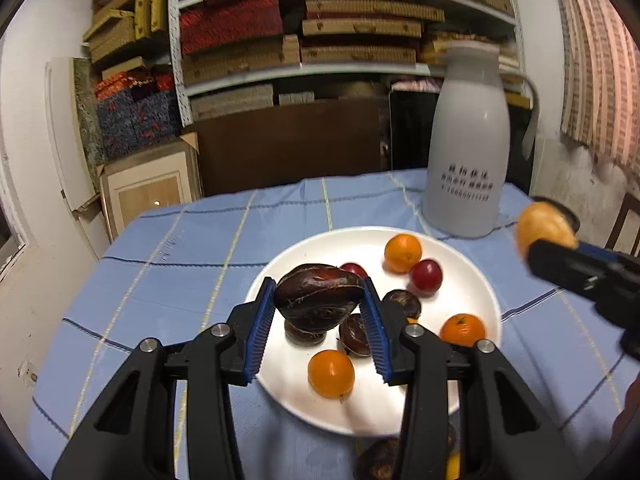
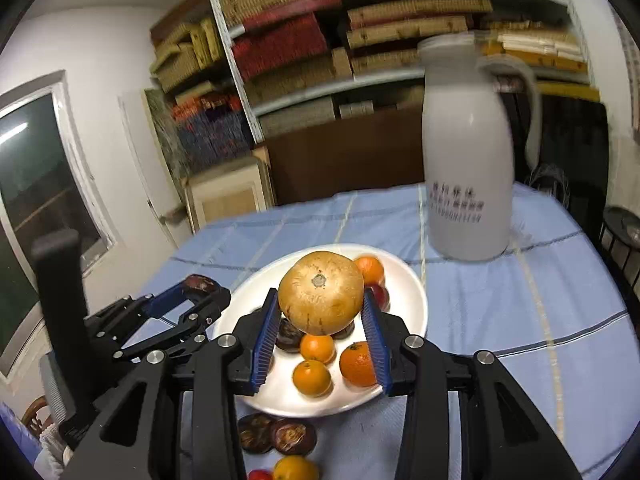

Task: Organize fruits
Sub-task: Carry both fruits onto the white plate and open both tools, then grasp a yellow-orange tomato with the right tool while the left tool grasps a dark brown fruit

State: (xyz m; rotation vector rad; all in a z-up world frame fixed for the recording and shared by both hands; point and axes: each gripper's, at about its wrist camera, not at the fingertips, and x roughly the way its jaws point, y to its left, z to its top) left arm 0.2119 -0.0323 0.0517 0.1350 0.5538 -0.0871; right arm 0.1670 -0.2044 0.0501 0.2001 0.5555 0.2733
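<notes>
My left gripper (image 1: 320, 304) is shut on a dark brown chestnut-like fruit (image 1: 318, 294), held above the white plate (image 1: 472, 280). On the plate lie several oranges (image 1: 403, 253), red fruits (image 1: 427, 276) and more dark brown fruits (image 1: 404, 303). My right gripper (image 2: 322, 314) is shut on a round tan fruit (image 2: 321, 292), also above the plate (image 2: 412, 292). In the left wrist view the right gripper (image 1: 536, 240) shows at the right edge with the tan fruit (image 1: 544, 224). In the right wrist view the left gripper (image 2: 200, 286) is at the plate's left.
A tall white jug (image 1: 466, 148) with a handle stands on the blue checked tablecloth (image 1: 168, 264) behind the plate. Two dark fruits (image 2: 276, 434), an orange (image 2: 296, 468) and a red fruit (image 2: 260, 475) lie on the cloth in front of the plate. Shelves of boxes fill the back wall.
</notes>
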